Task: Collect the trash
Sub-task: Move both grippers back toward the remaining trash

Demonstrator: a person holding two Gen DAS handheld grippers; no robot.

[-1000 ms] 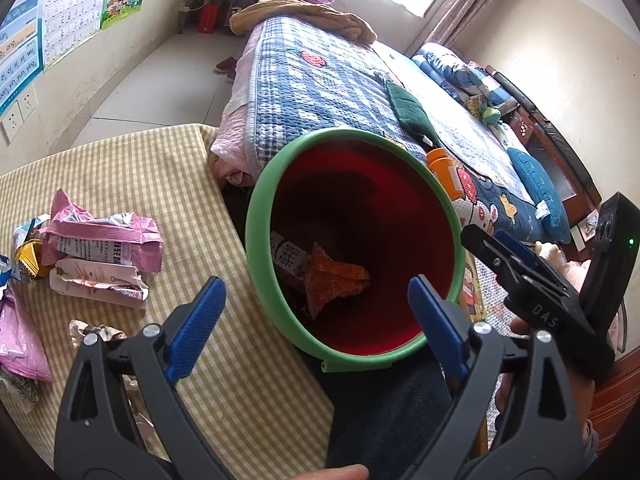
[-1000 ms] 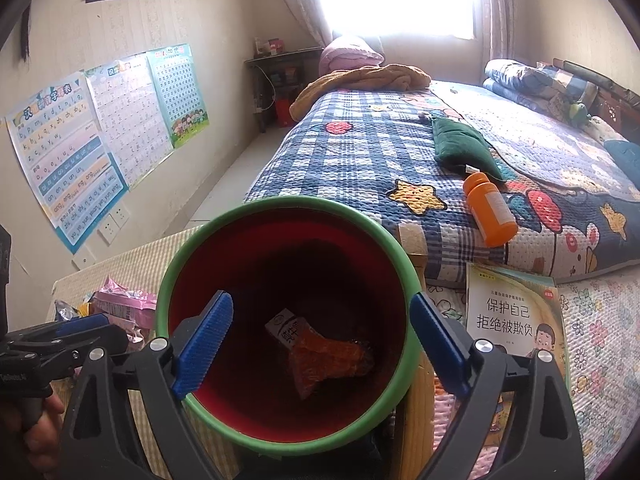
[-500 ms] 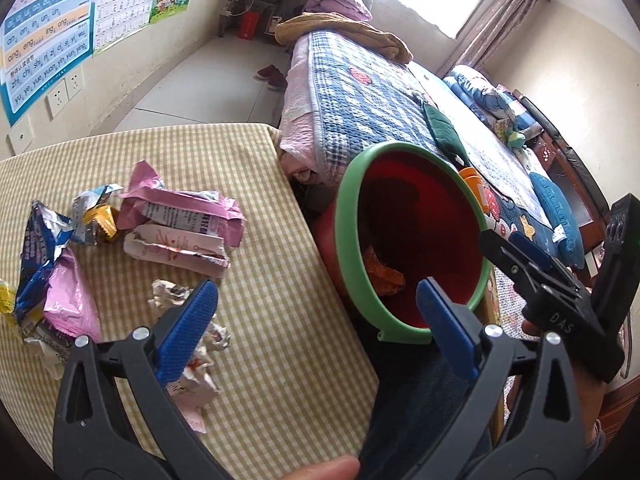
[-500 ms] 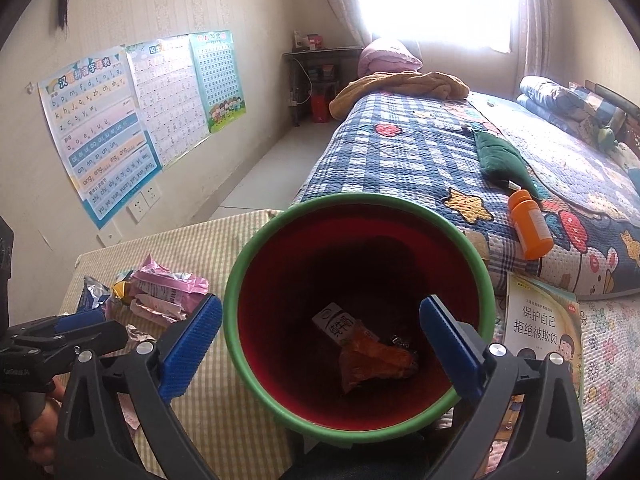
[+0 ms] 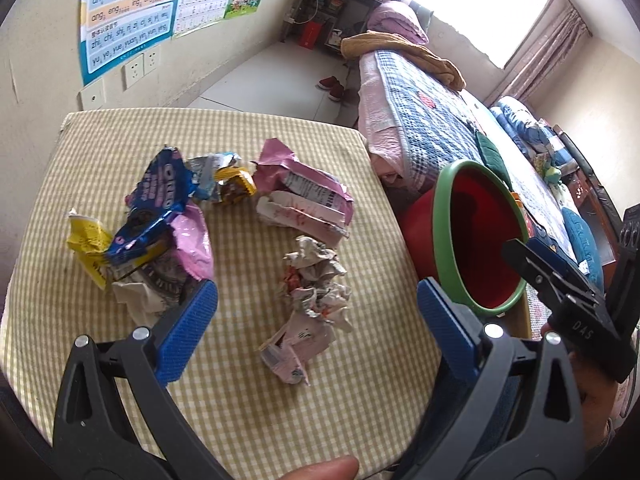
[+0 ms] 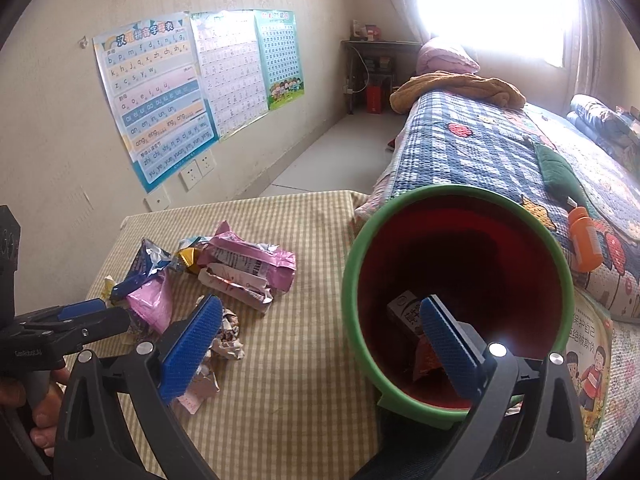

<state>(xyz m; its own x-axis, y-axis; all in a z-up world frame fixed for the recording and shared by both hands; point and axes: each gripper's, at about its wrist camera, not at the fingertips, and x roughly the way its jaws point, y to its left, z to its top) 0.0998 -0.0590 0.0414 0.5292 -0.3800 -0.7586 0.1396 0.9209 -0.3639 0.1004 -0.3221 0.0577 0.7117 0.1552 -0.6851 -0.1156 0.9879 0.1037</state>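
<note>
A crumpled paper wrapper (image 5: 316, 280) lies on the checked tablecloth (image 5: 248, 392), between and just ahead of the spread, empty fingers of the left gripper (image 5: 316, 326). Beyond it sit a pink packet (image 5: 304, 188) and a blue Oreo bag (image 5: 160, 196). The right gripper (image 6: 320, 344), also released and empty, points at the table edge beside the red bin (image 6: 460, 264), whose green rim tilts toward it, wrappers inside. A quilted bed (image 6: 480, 152) stands behind.
</note>
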